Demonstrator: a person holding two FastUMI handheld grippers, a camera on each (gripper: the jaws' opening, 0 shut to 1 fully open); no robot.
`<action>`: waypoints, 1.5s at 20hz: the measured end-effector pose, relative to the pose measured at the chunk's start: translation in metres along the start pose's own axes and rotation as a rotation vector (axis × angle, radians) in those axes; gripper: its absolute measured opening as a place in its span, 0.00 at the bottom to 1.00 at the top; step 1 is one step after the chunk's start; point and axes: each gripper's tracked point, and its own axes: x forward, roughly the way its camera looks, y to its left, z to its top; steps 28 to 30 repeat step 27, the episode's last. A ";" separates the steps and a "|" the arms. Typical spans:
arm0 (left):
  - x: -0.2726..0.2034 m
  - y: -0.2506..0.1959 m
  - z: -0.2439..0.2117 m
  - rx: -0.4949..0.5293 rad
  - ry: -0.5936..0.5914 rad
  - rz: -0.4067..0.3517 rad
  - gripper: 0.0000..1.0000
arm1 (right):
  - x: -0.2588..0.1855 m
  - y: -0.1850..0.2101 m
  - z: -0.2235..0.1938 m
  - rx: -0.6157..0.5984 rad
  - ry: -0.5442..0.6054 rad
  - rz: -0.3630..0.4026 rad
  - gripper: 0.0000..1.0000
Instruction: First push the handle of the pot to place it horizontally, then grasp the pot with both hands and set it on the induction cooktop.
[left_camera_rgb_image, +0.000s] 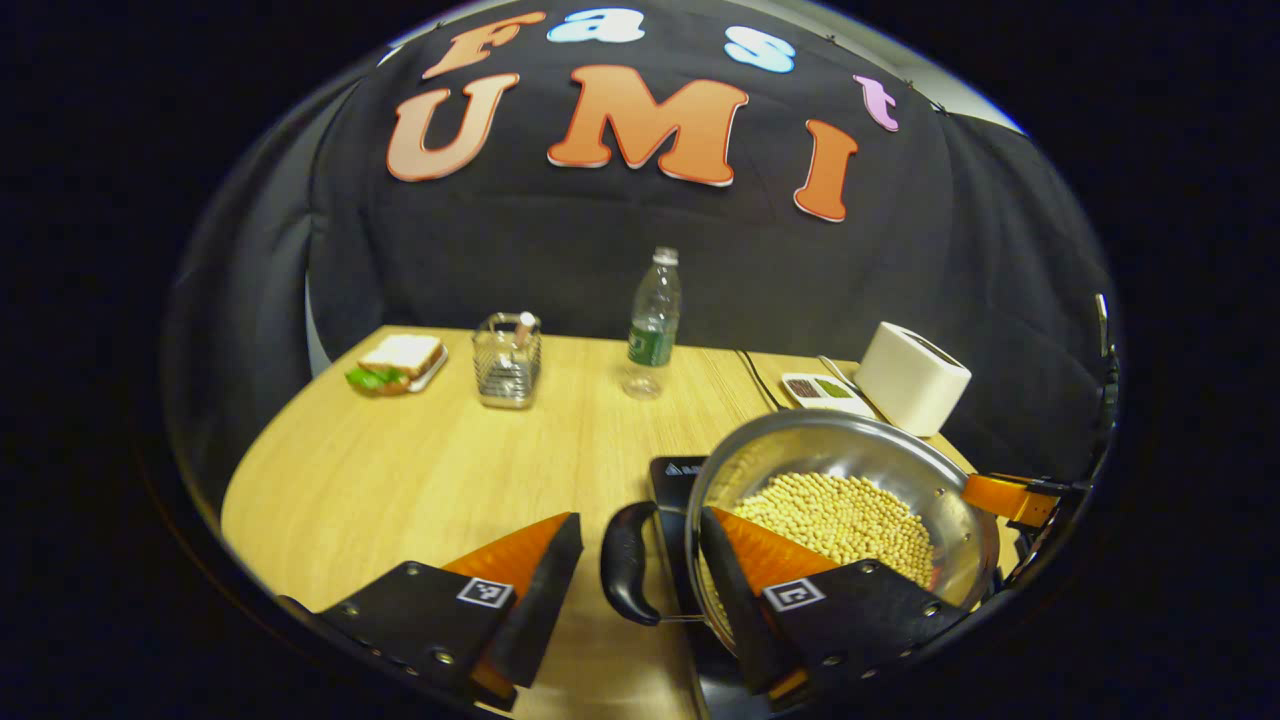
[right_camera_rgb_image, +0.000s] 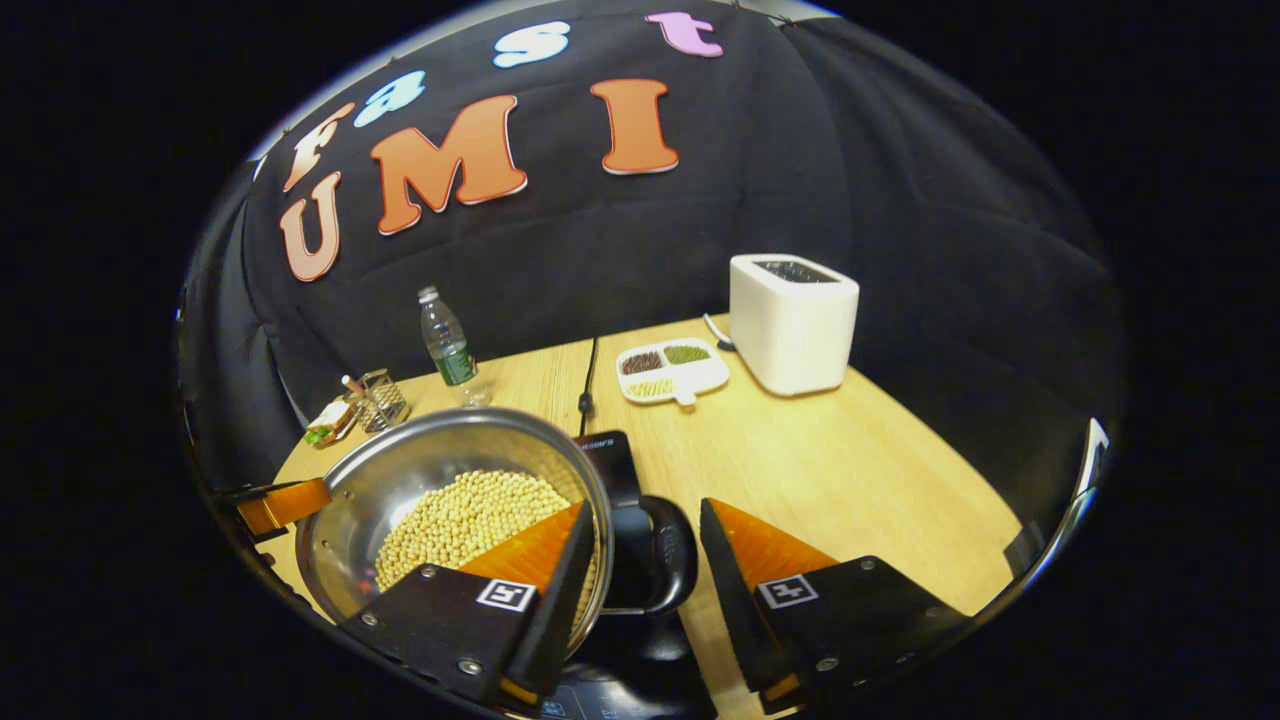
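Steel pot (left_camera_rgb_image: 850, 500) w/ beans sits on cooktop (left_camera_rgb_image: 672, 478). Left gripper (left_camera_rgb_image: 640, 570) + right gripper (right_camera_rgb_image: 640, 560) both wide open, each straddling black side handle (left_camera_rgb_image: 628, 562), nothing gripped.

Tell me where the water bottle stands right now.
The water bottle stands upright at the table's far edge in the left gripper view, between the wire holder and the white toaster, behind the pot.
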 end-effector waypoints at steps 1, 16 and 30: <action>-0.010 0.005 0.011 -0.001 -0.019 0.021 0.89 | -0.006 0.001 0.013 -0.014 -0.028 0.000 0.73; -0.212 0.082 0.225 0.011 -0.468 0.161 0.87 | -0.194 -0.001 0.226 -0.115 -0.510 0.044 0.95; -0.294 0.123 0.271 -0.004 -0.587 0.228 0.88 | -0.253 -0.035 0.273 -0.075 -0.642 -0.007 1.00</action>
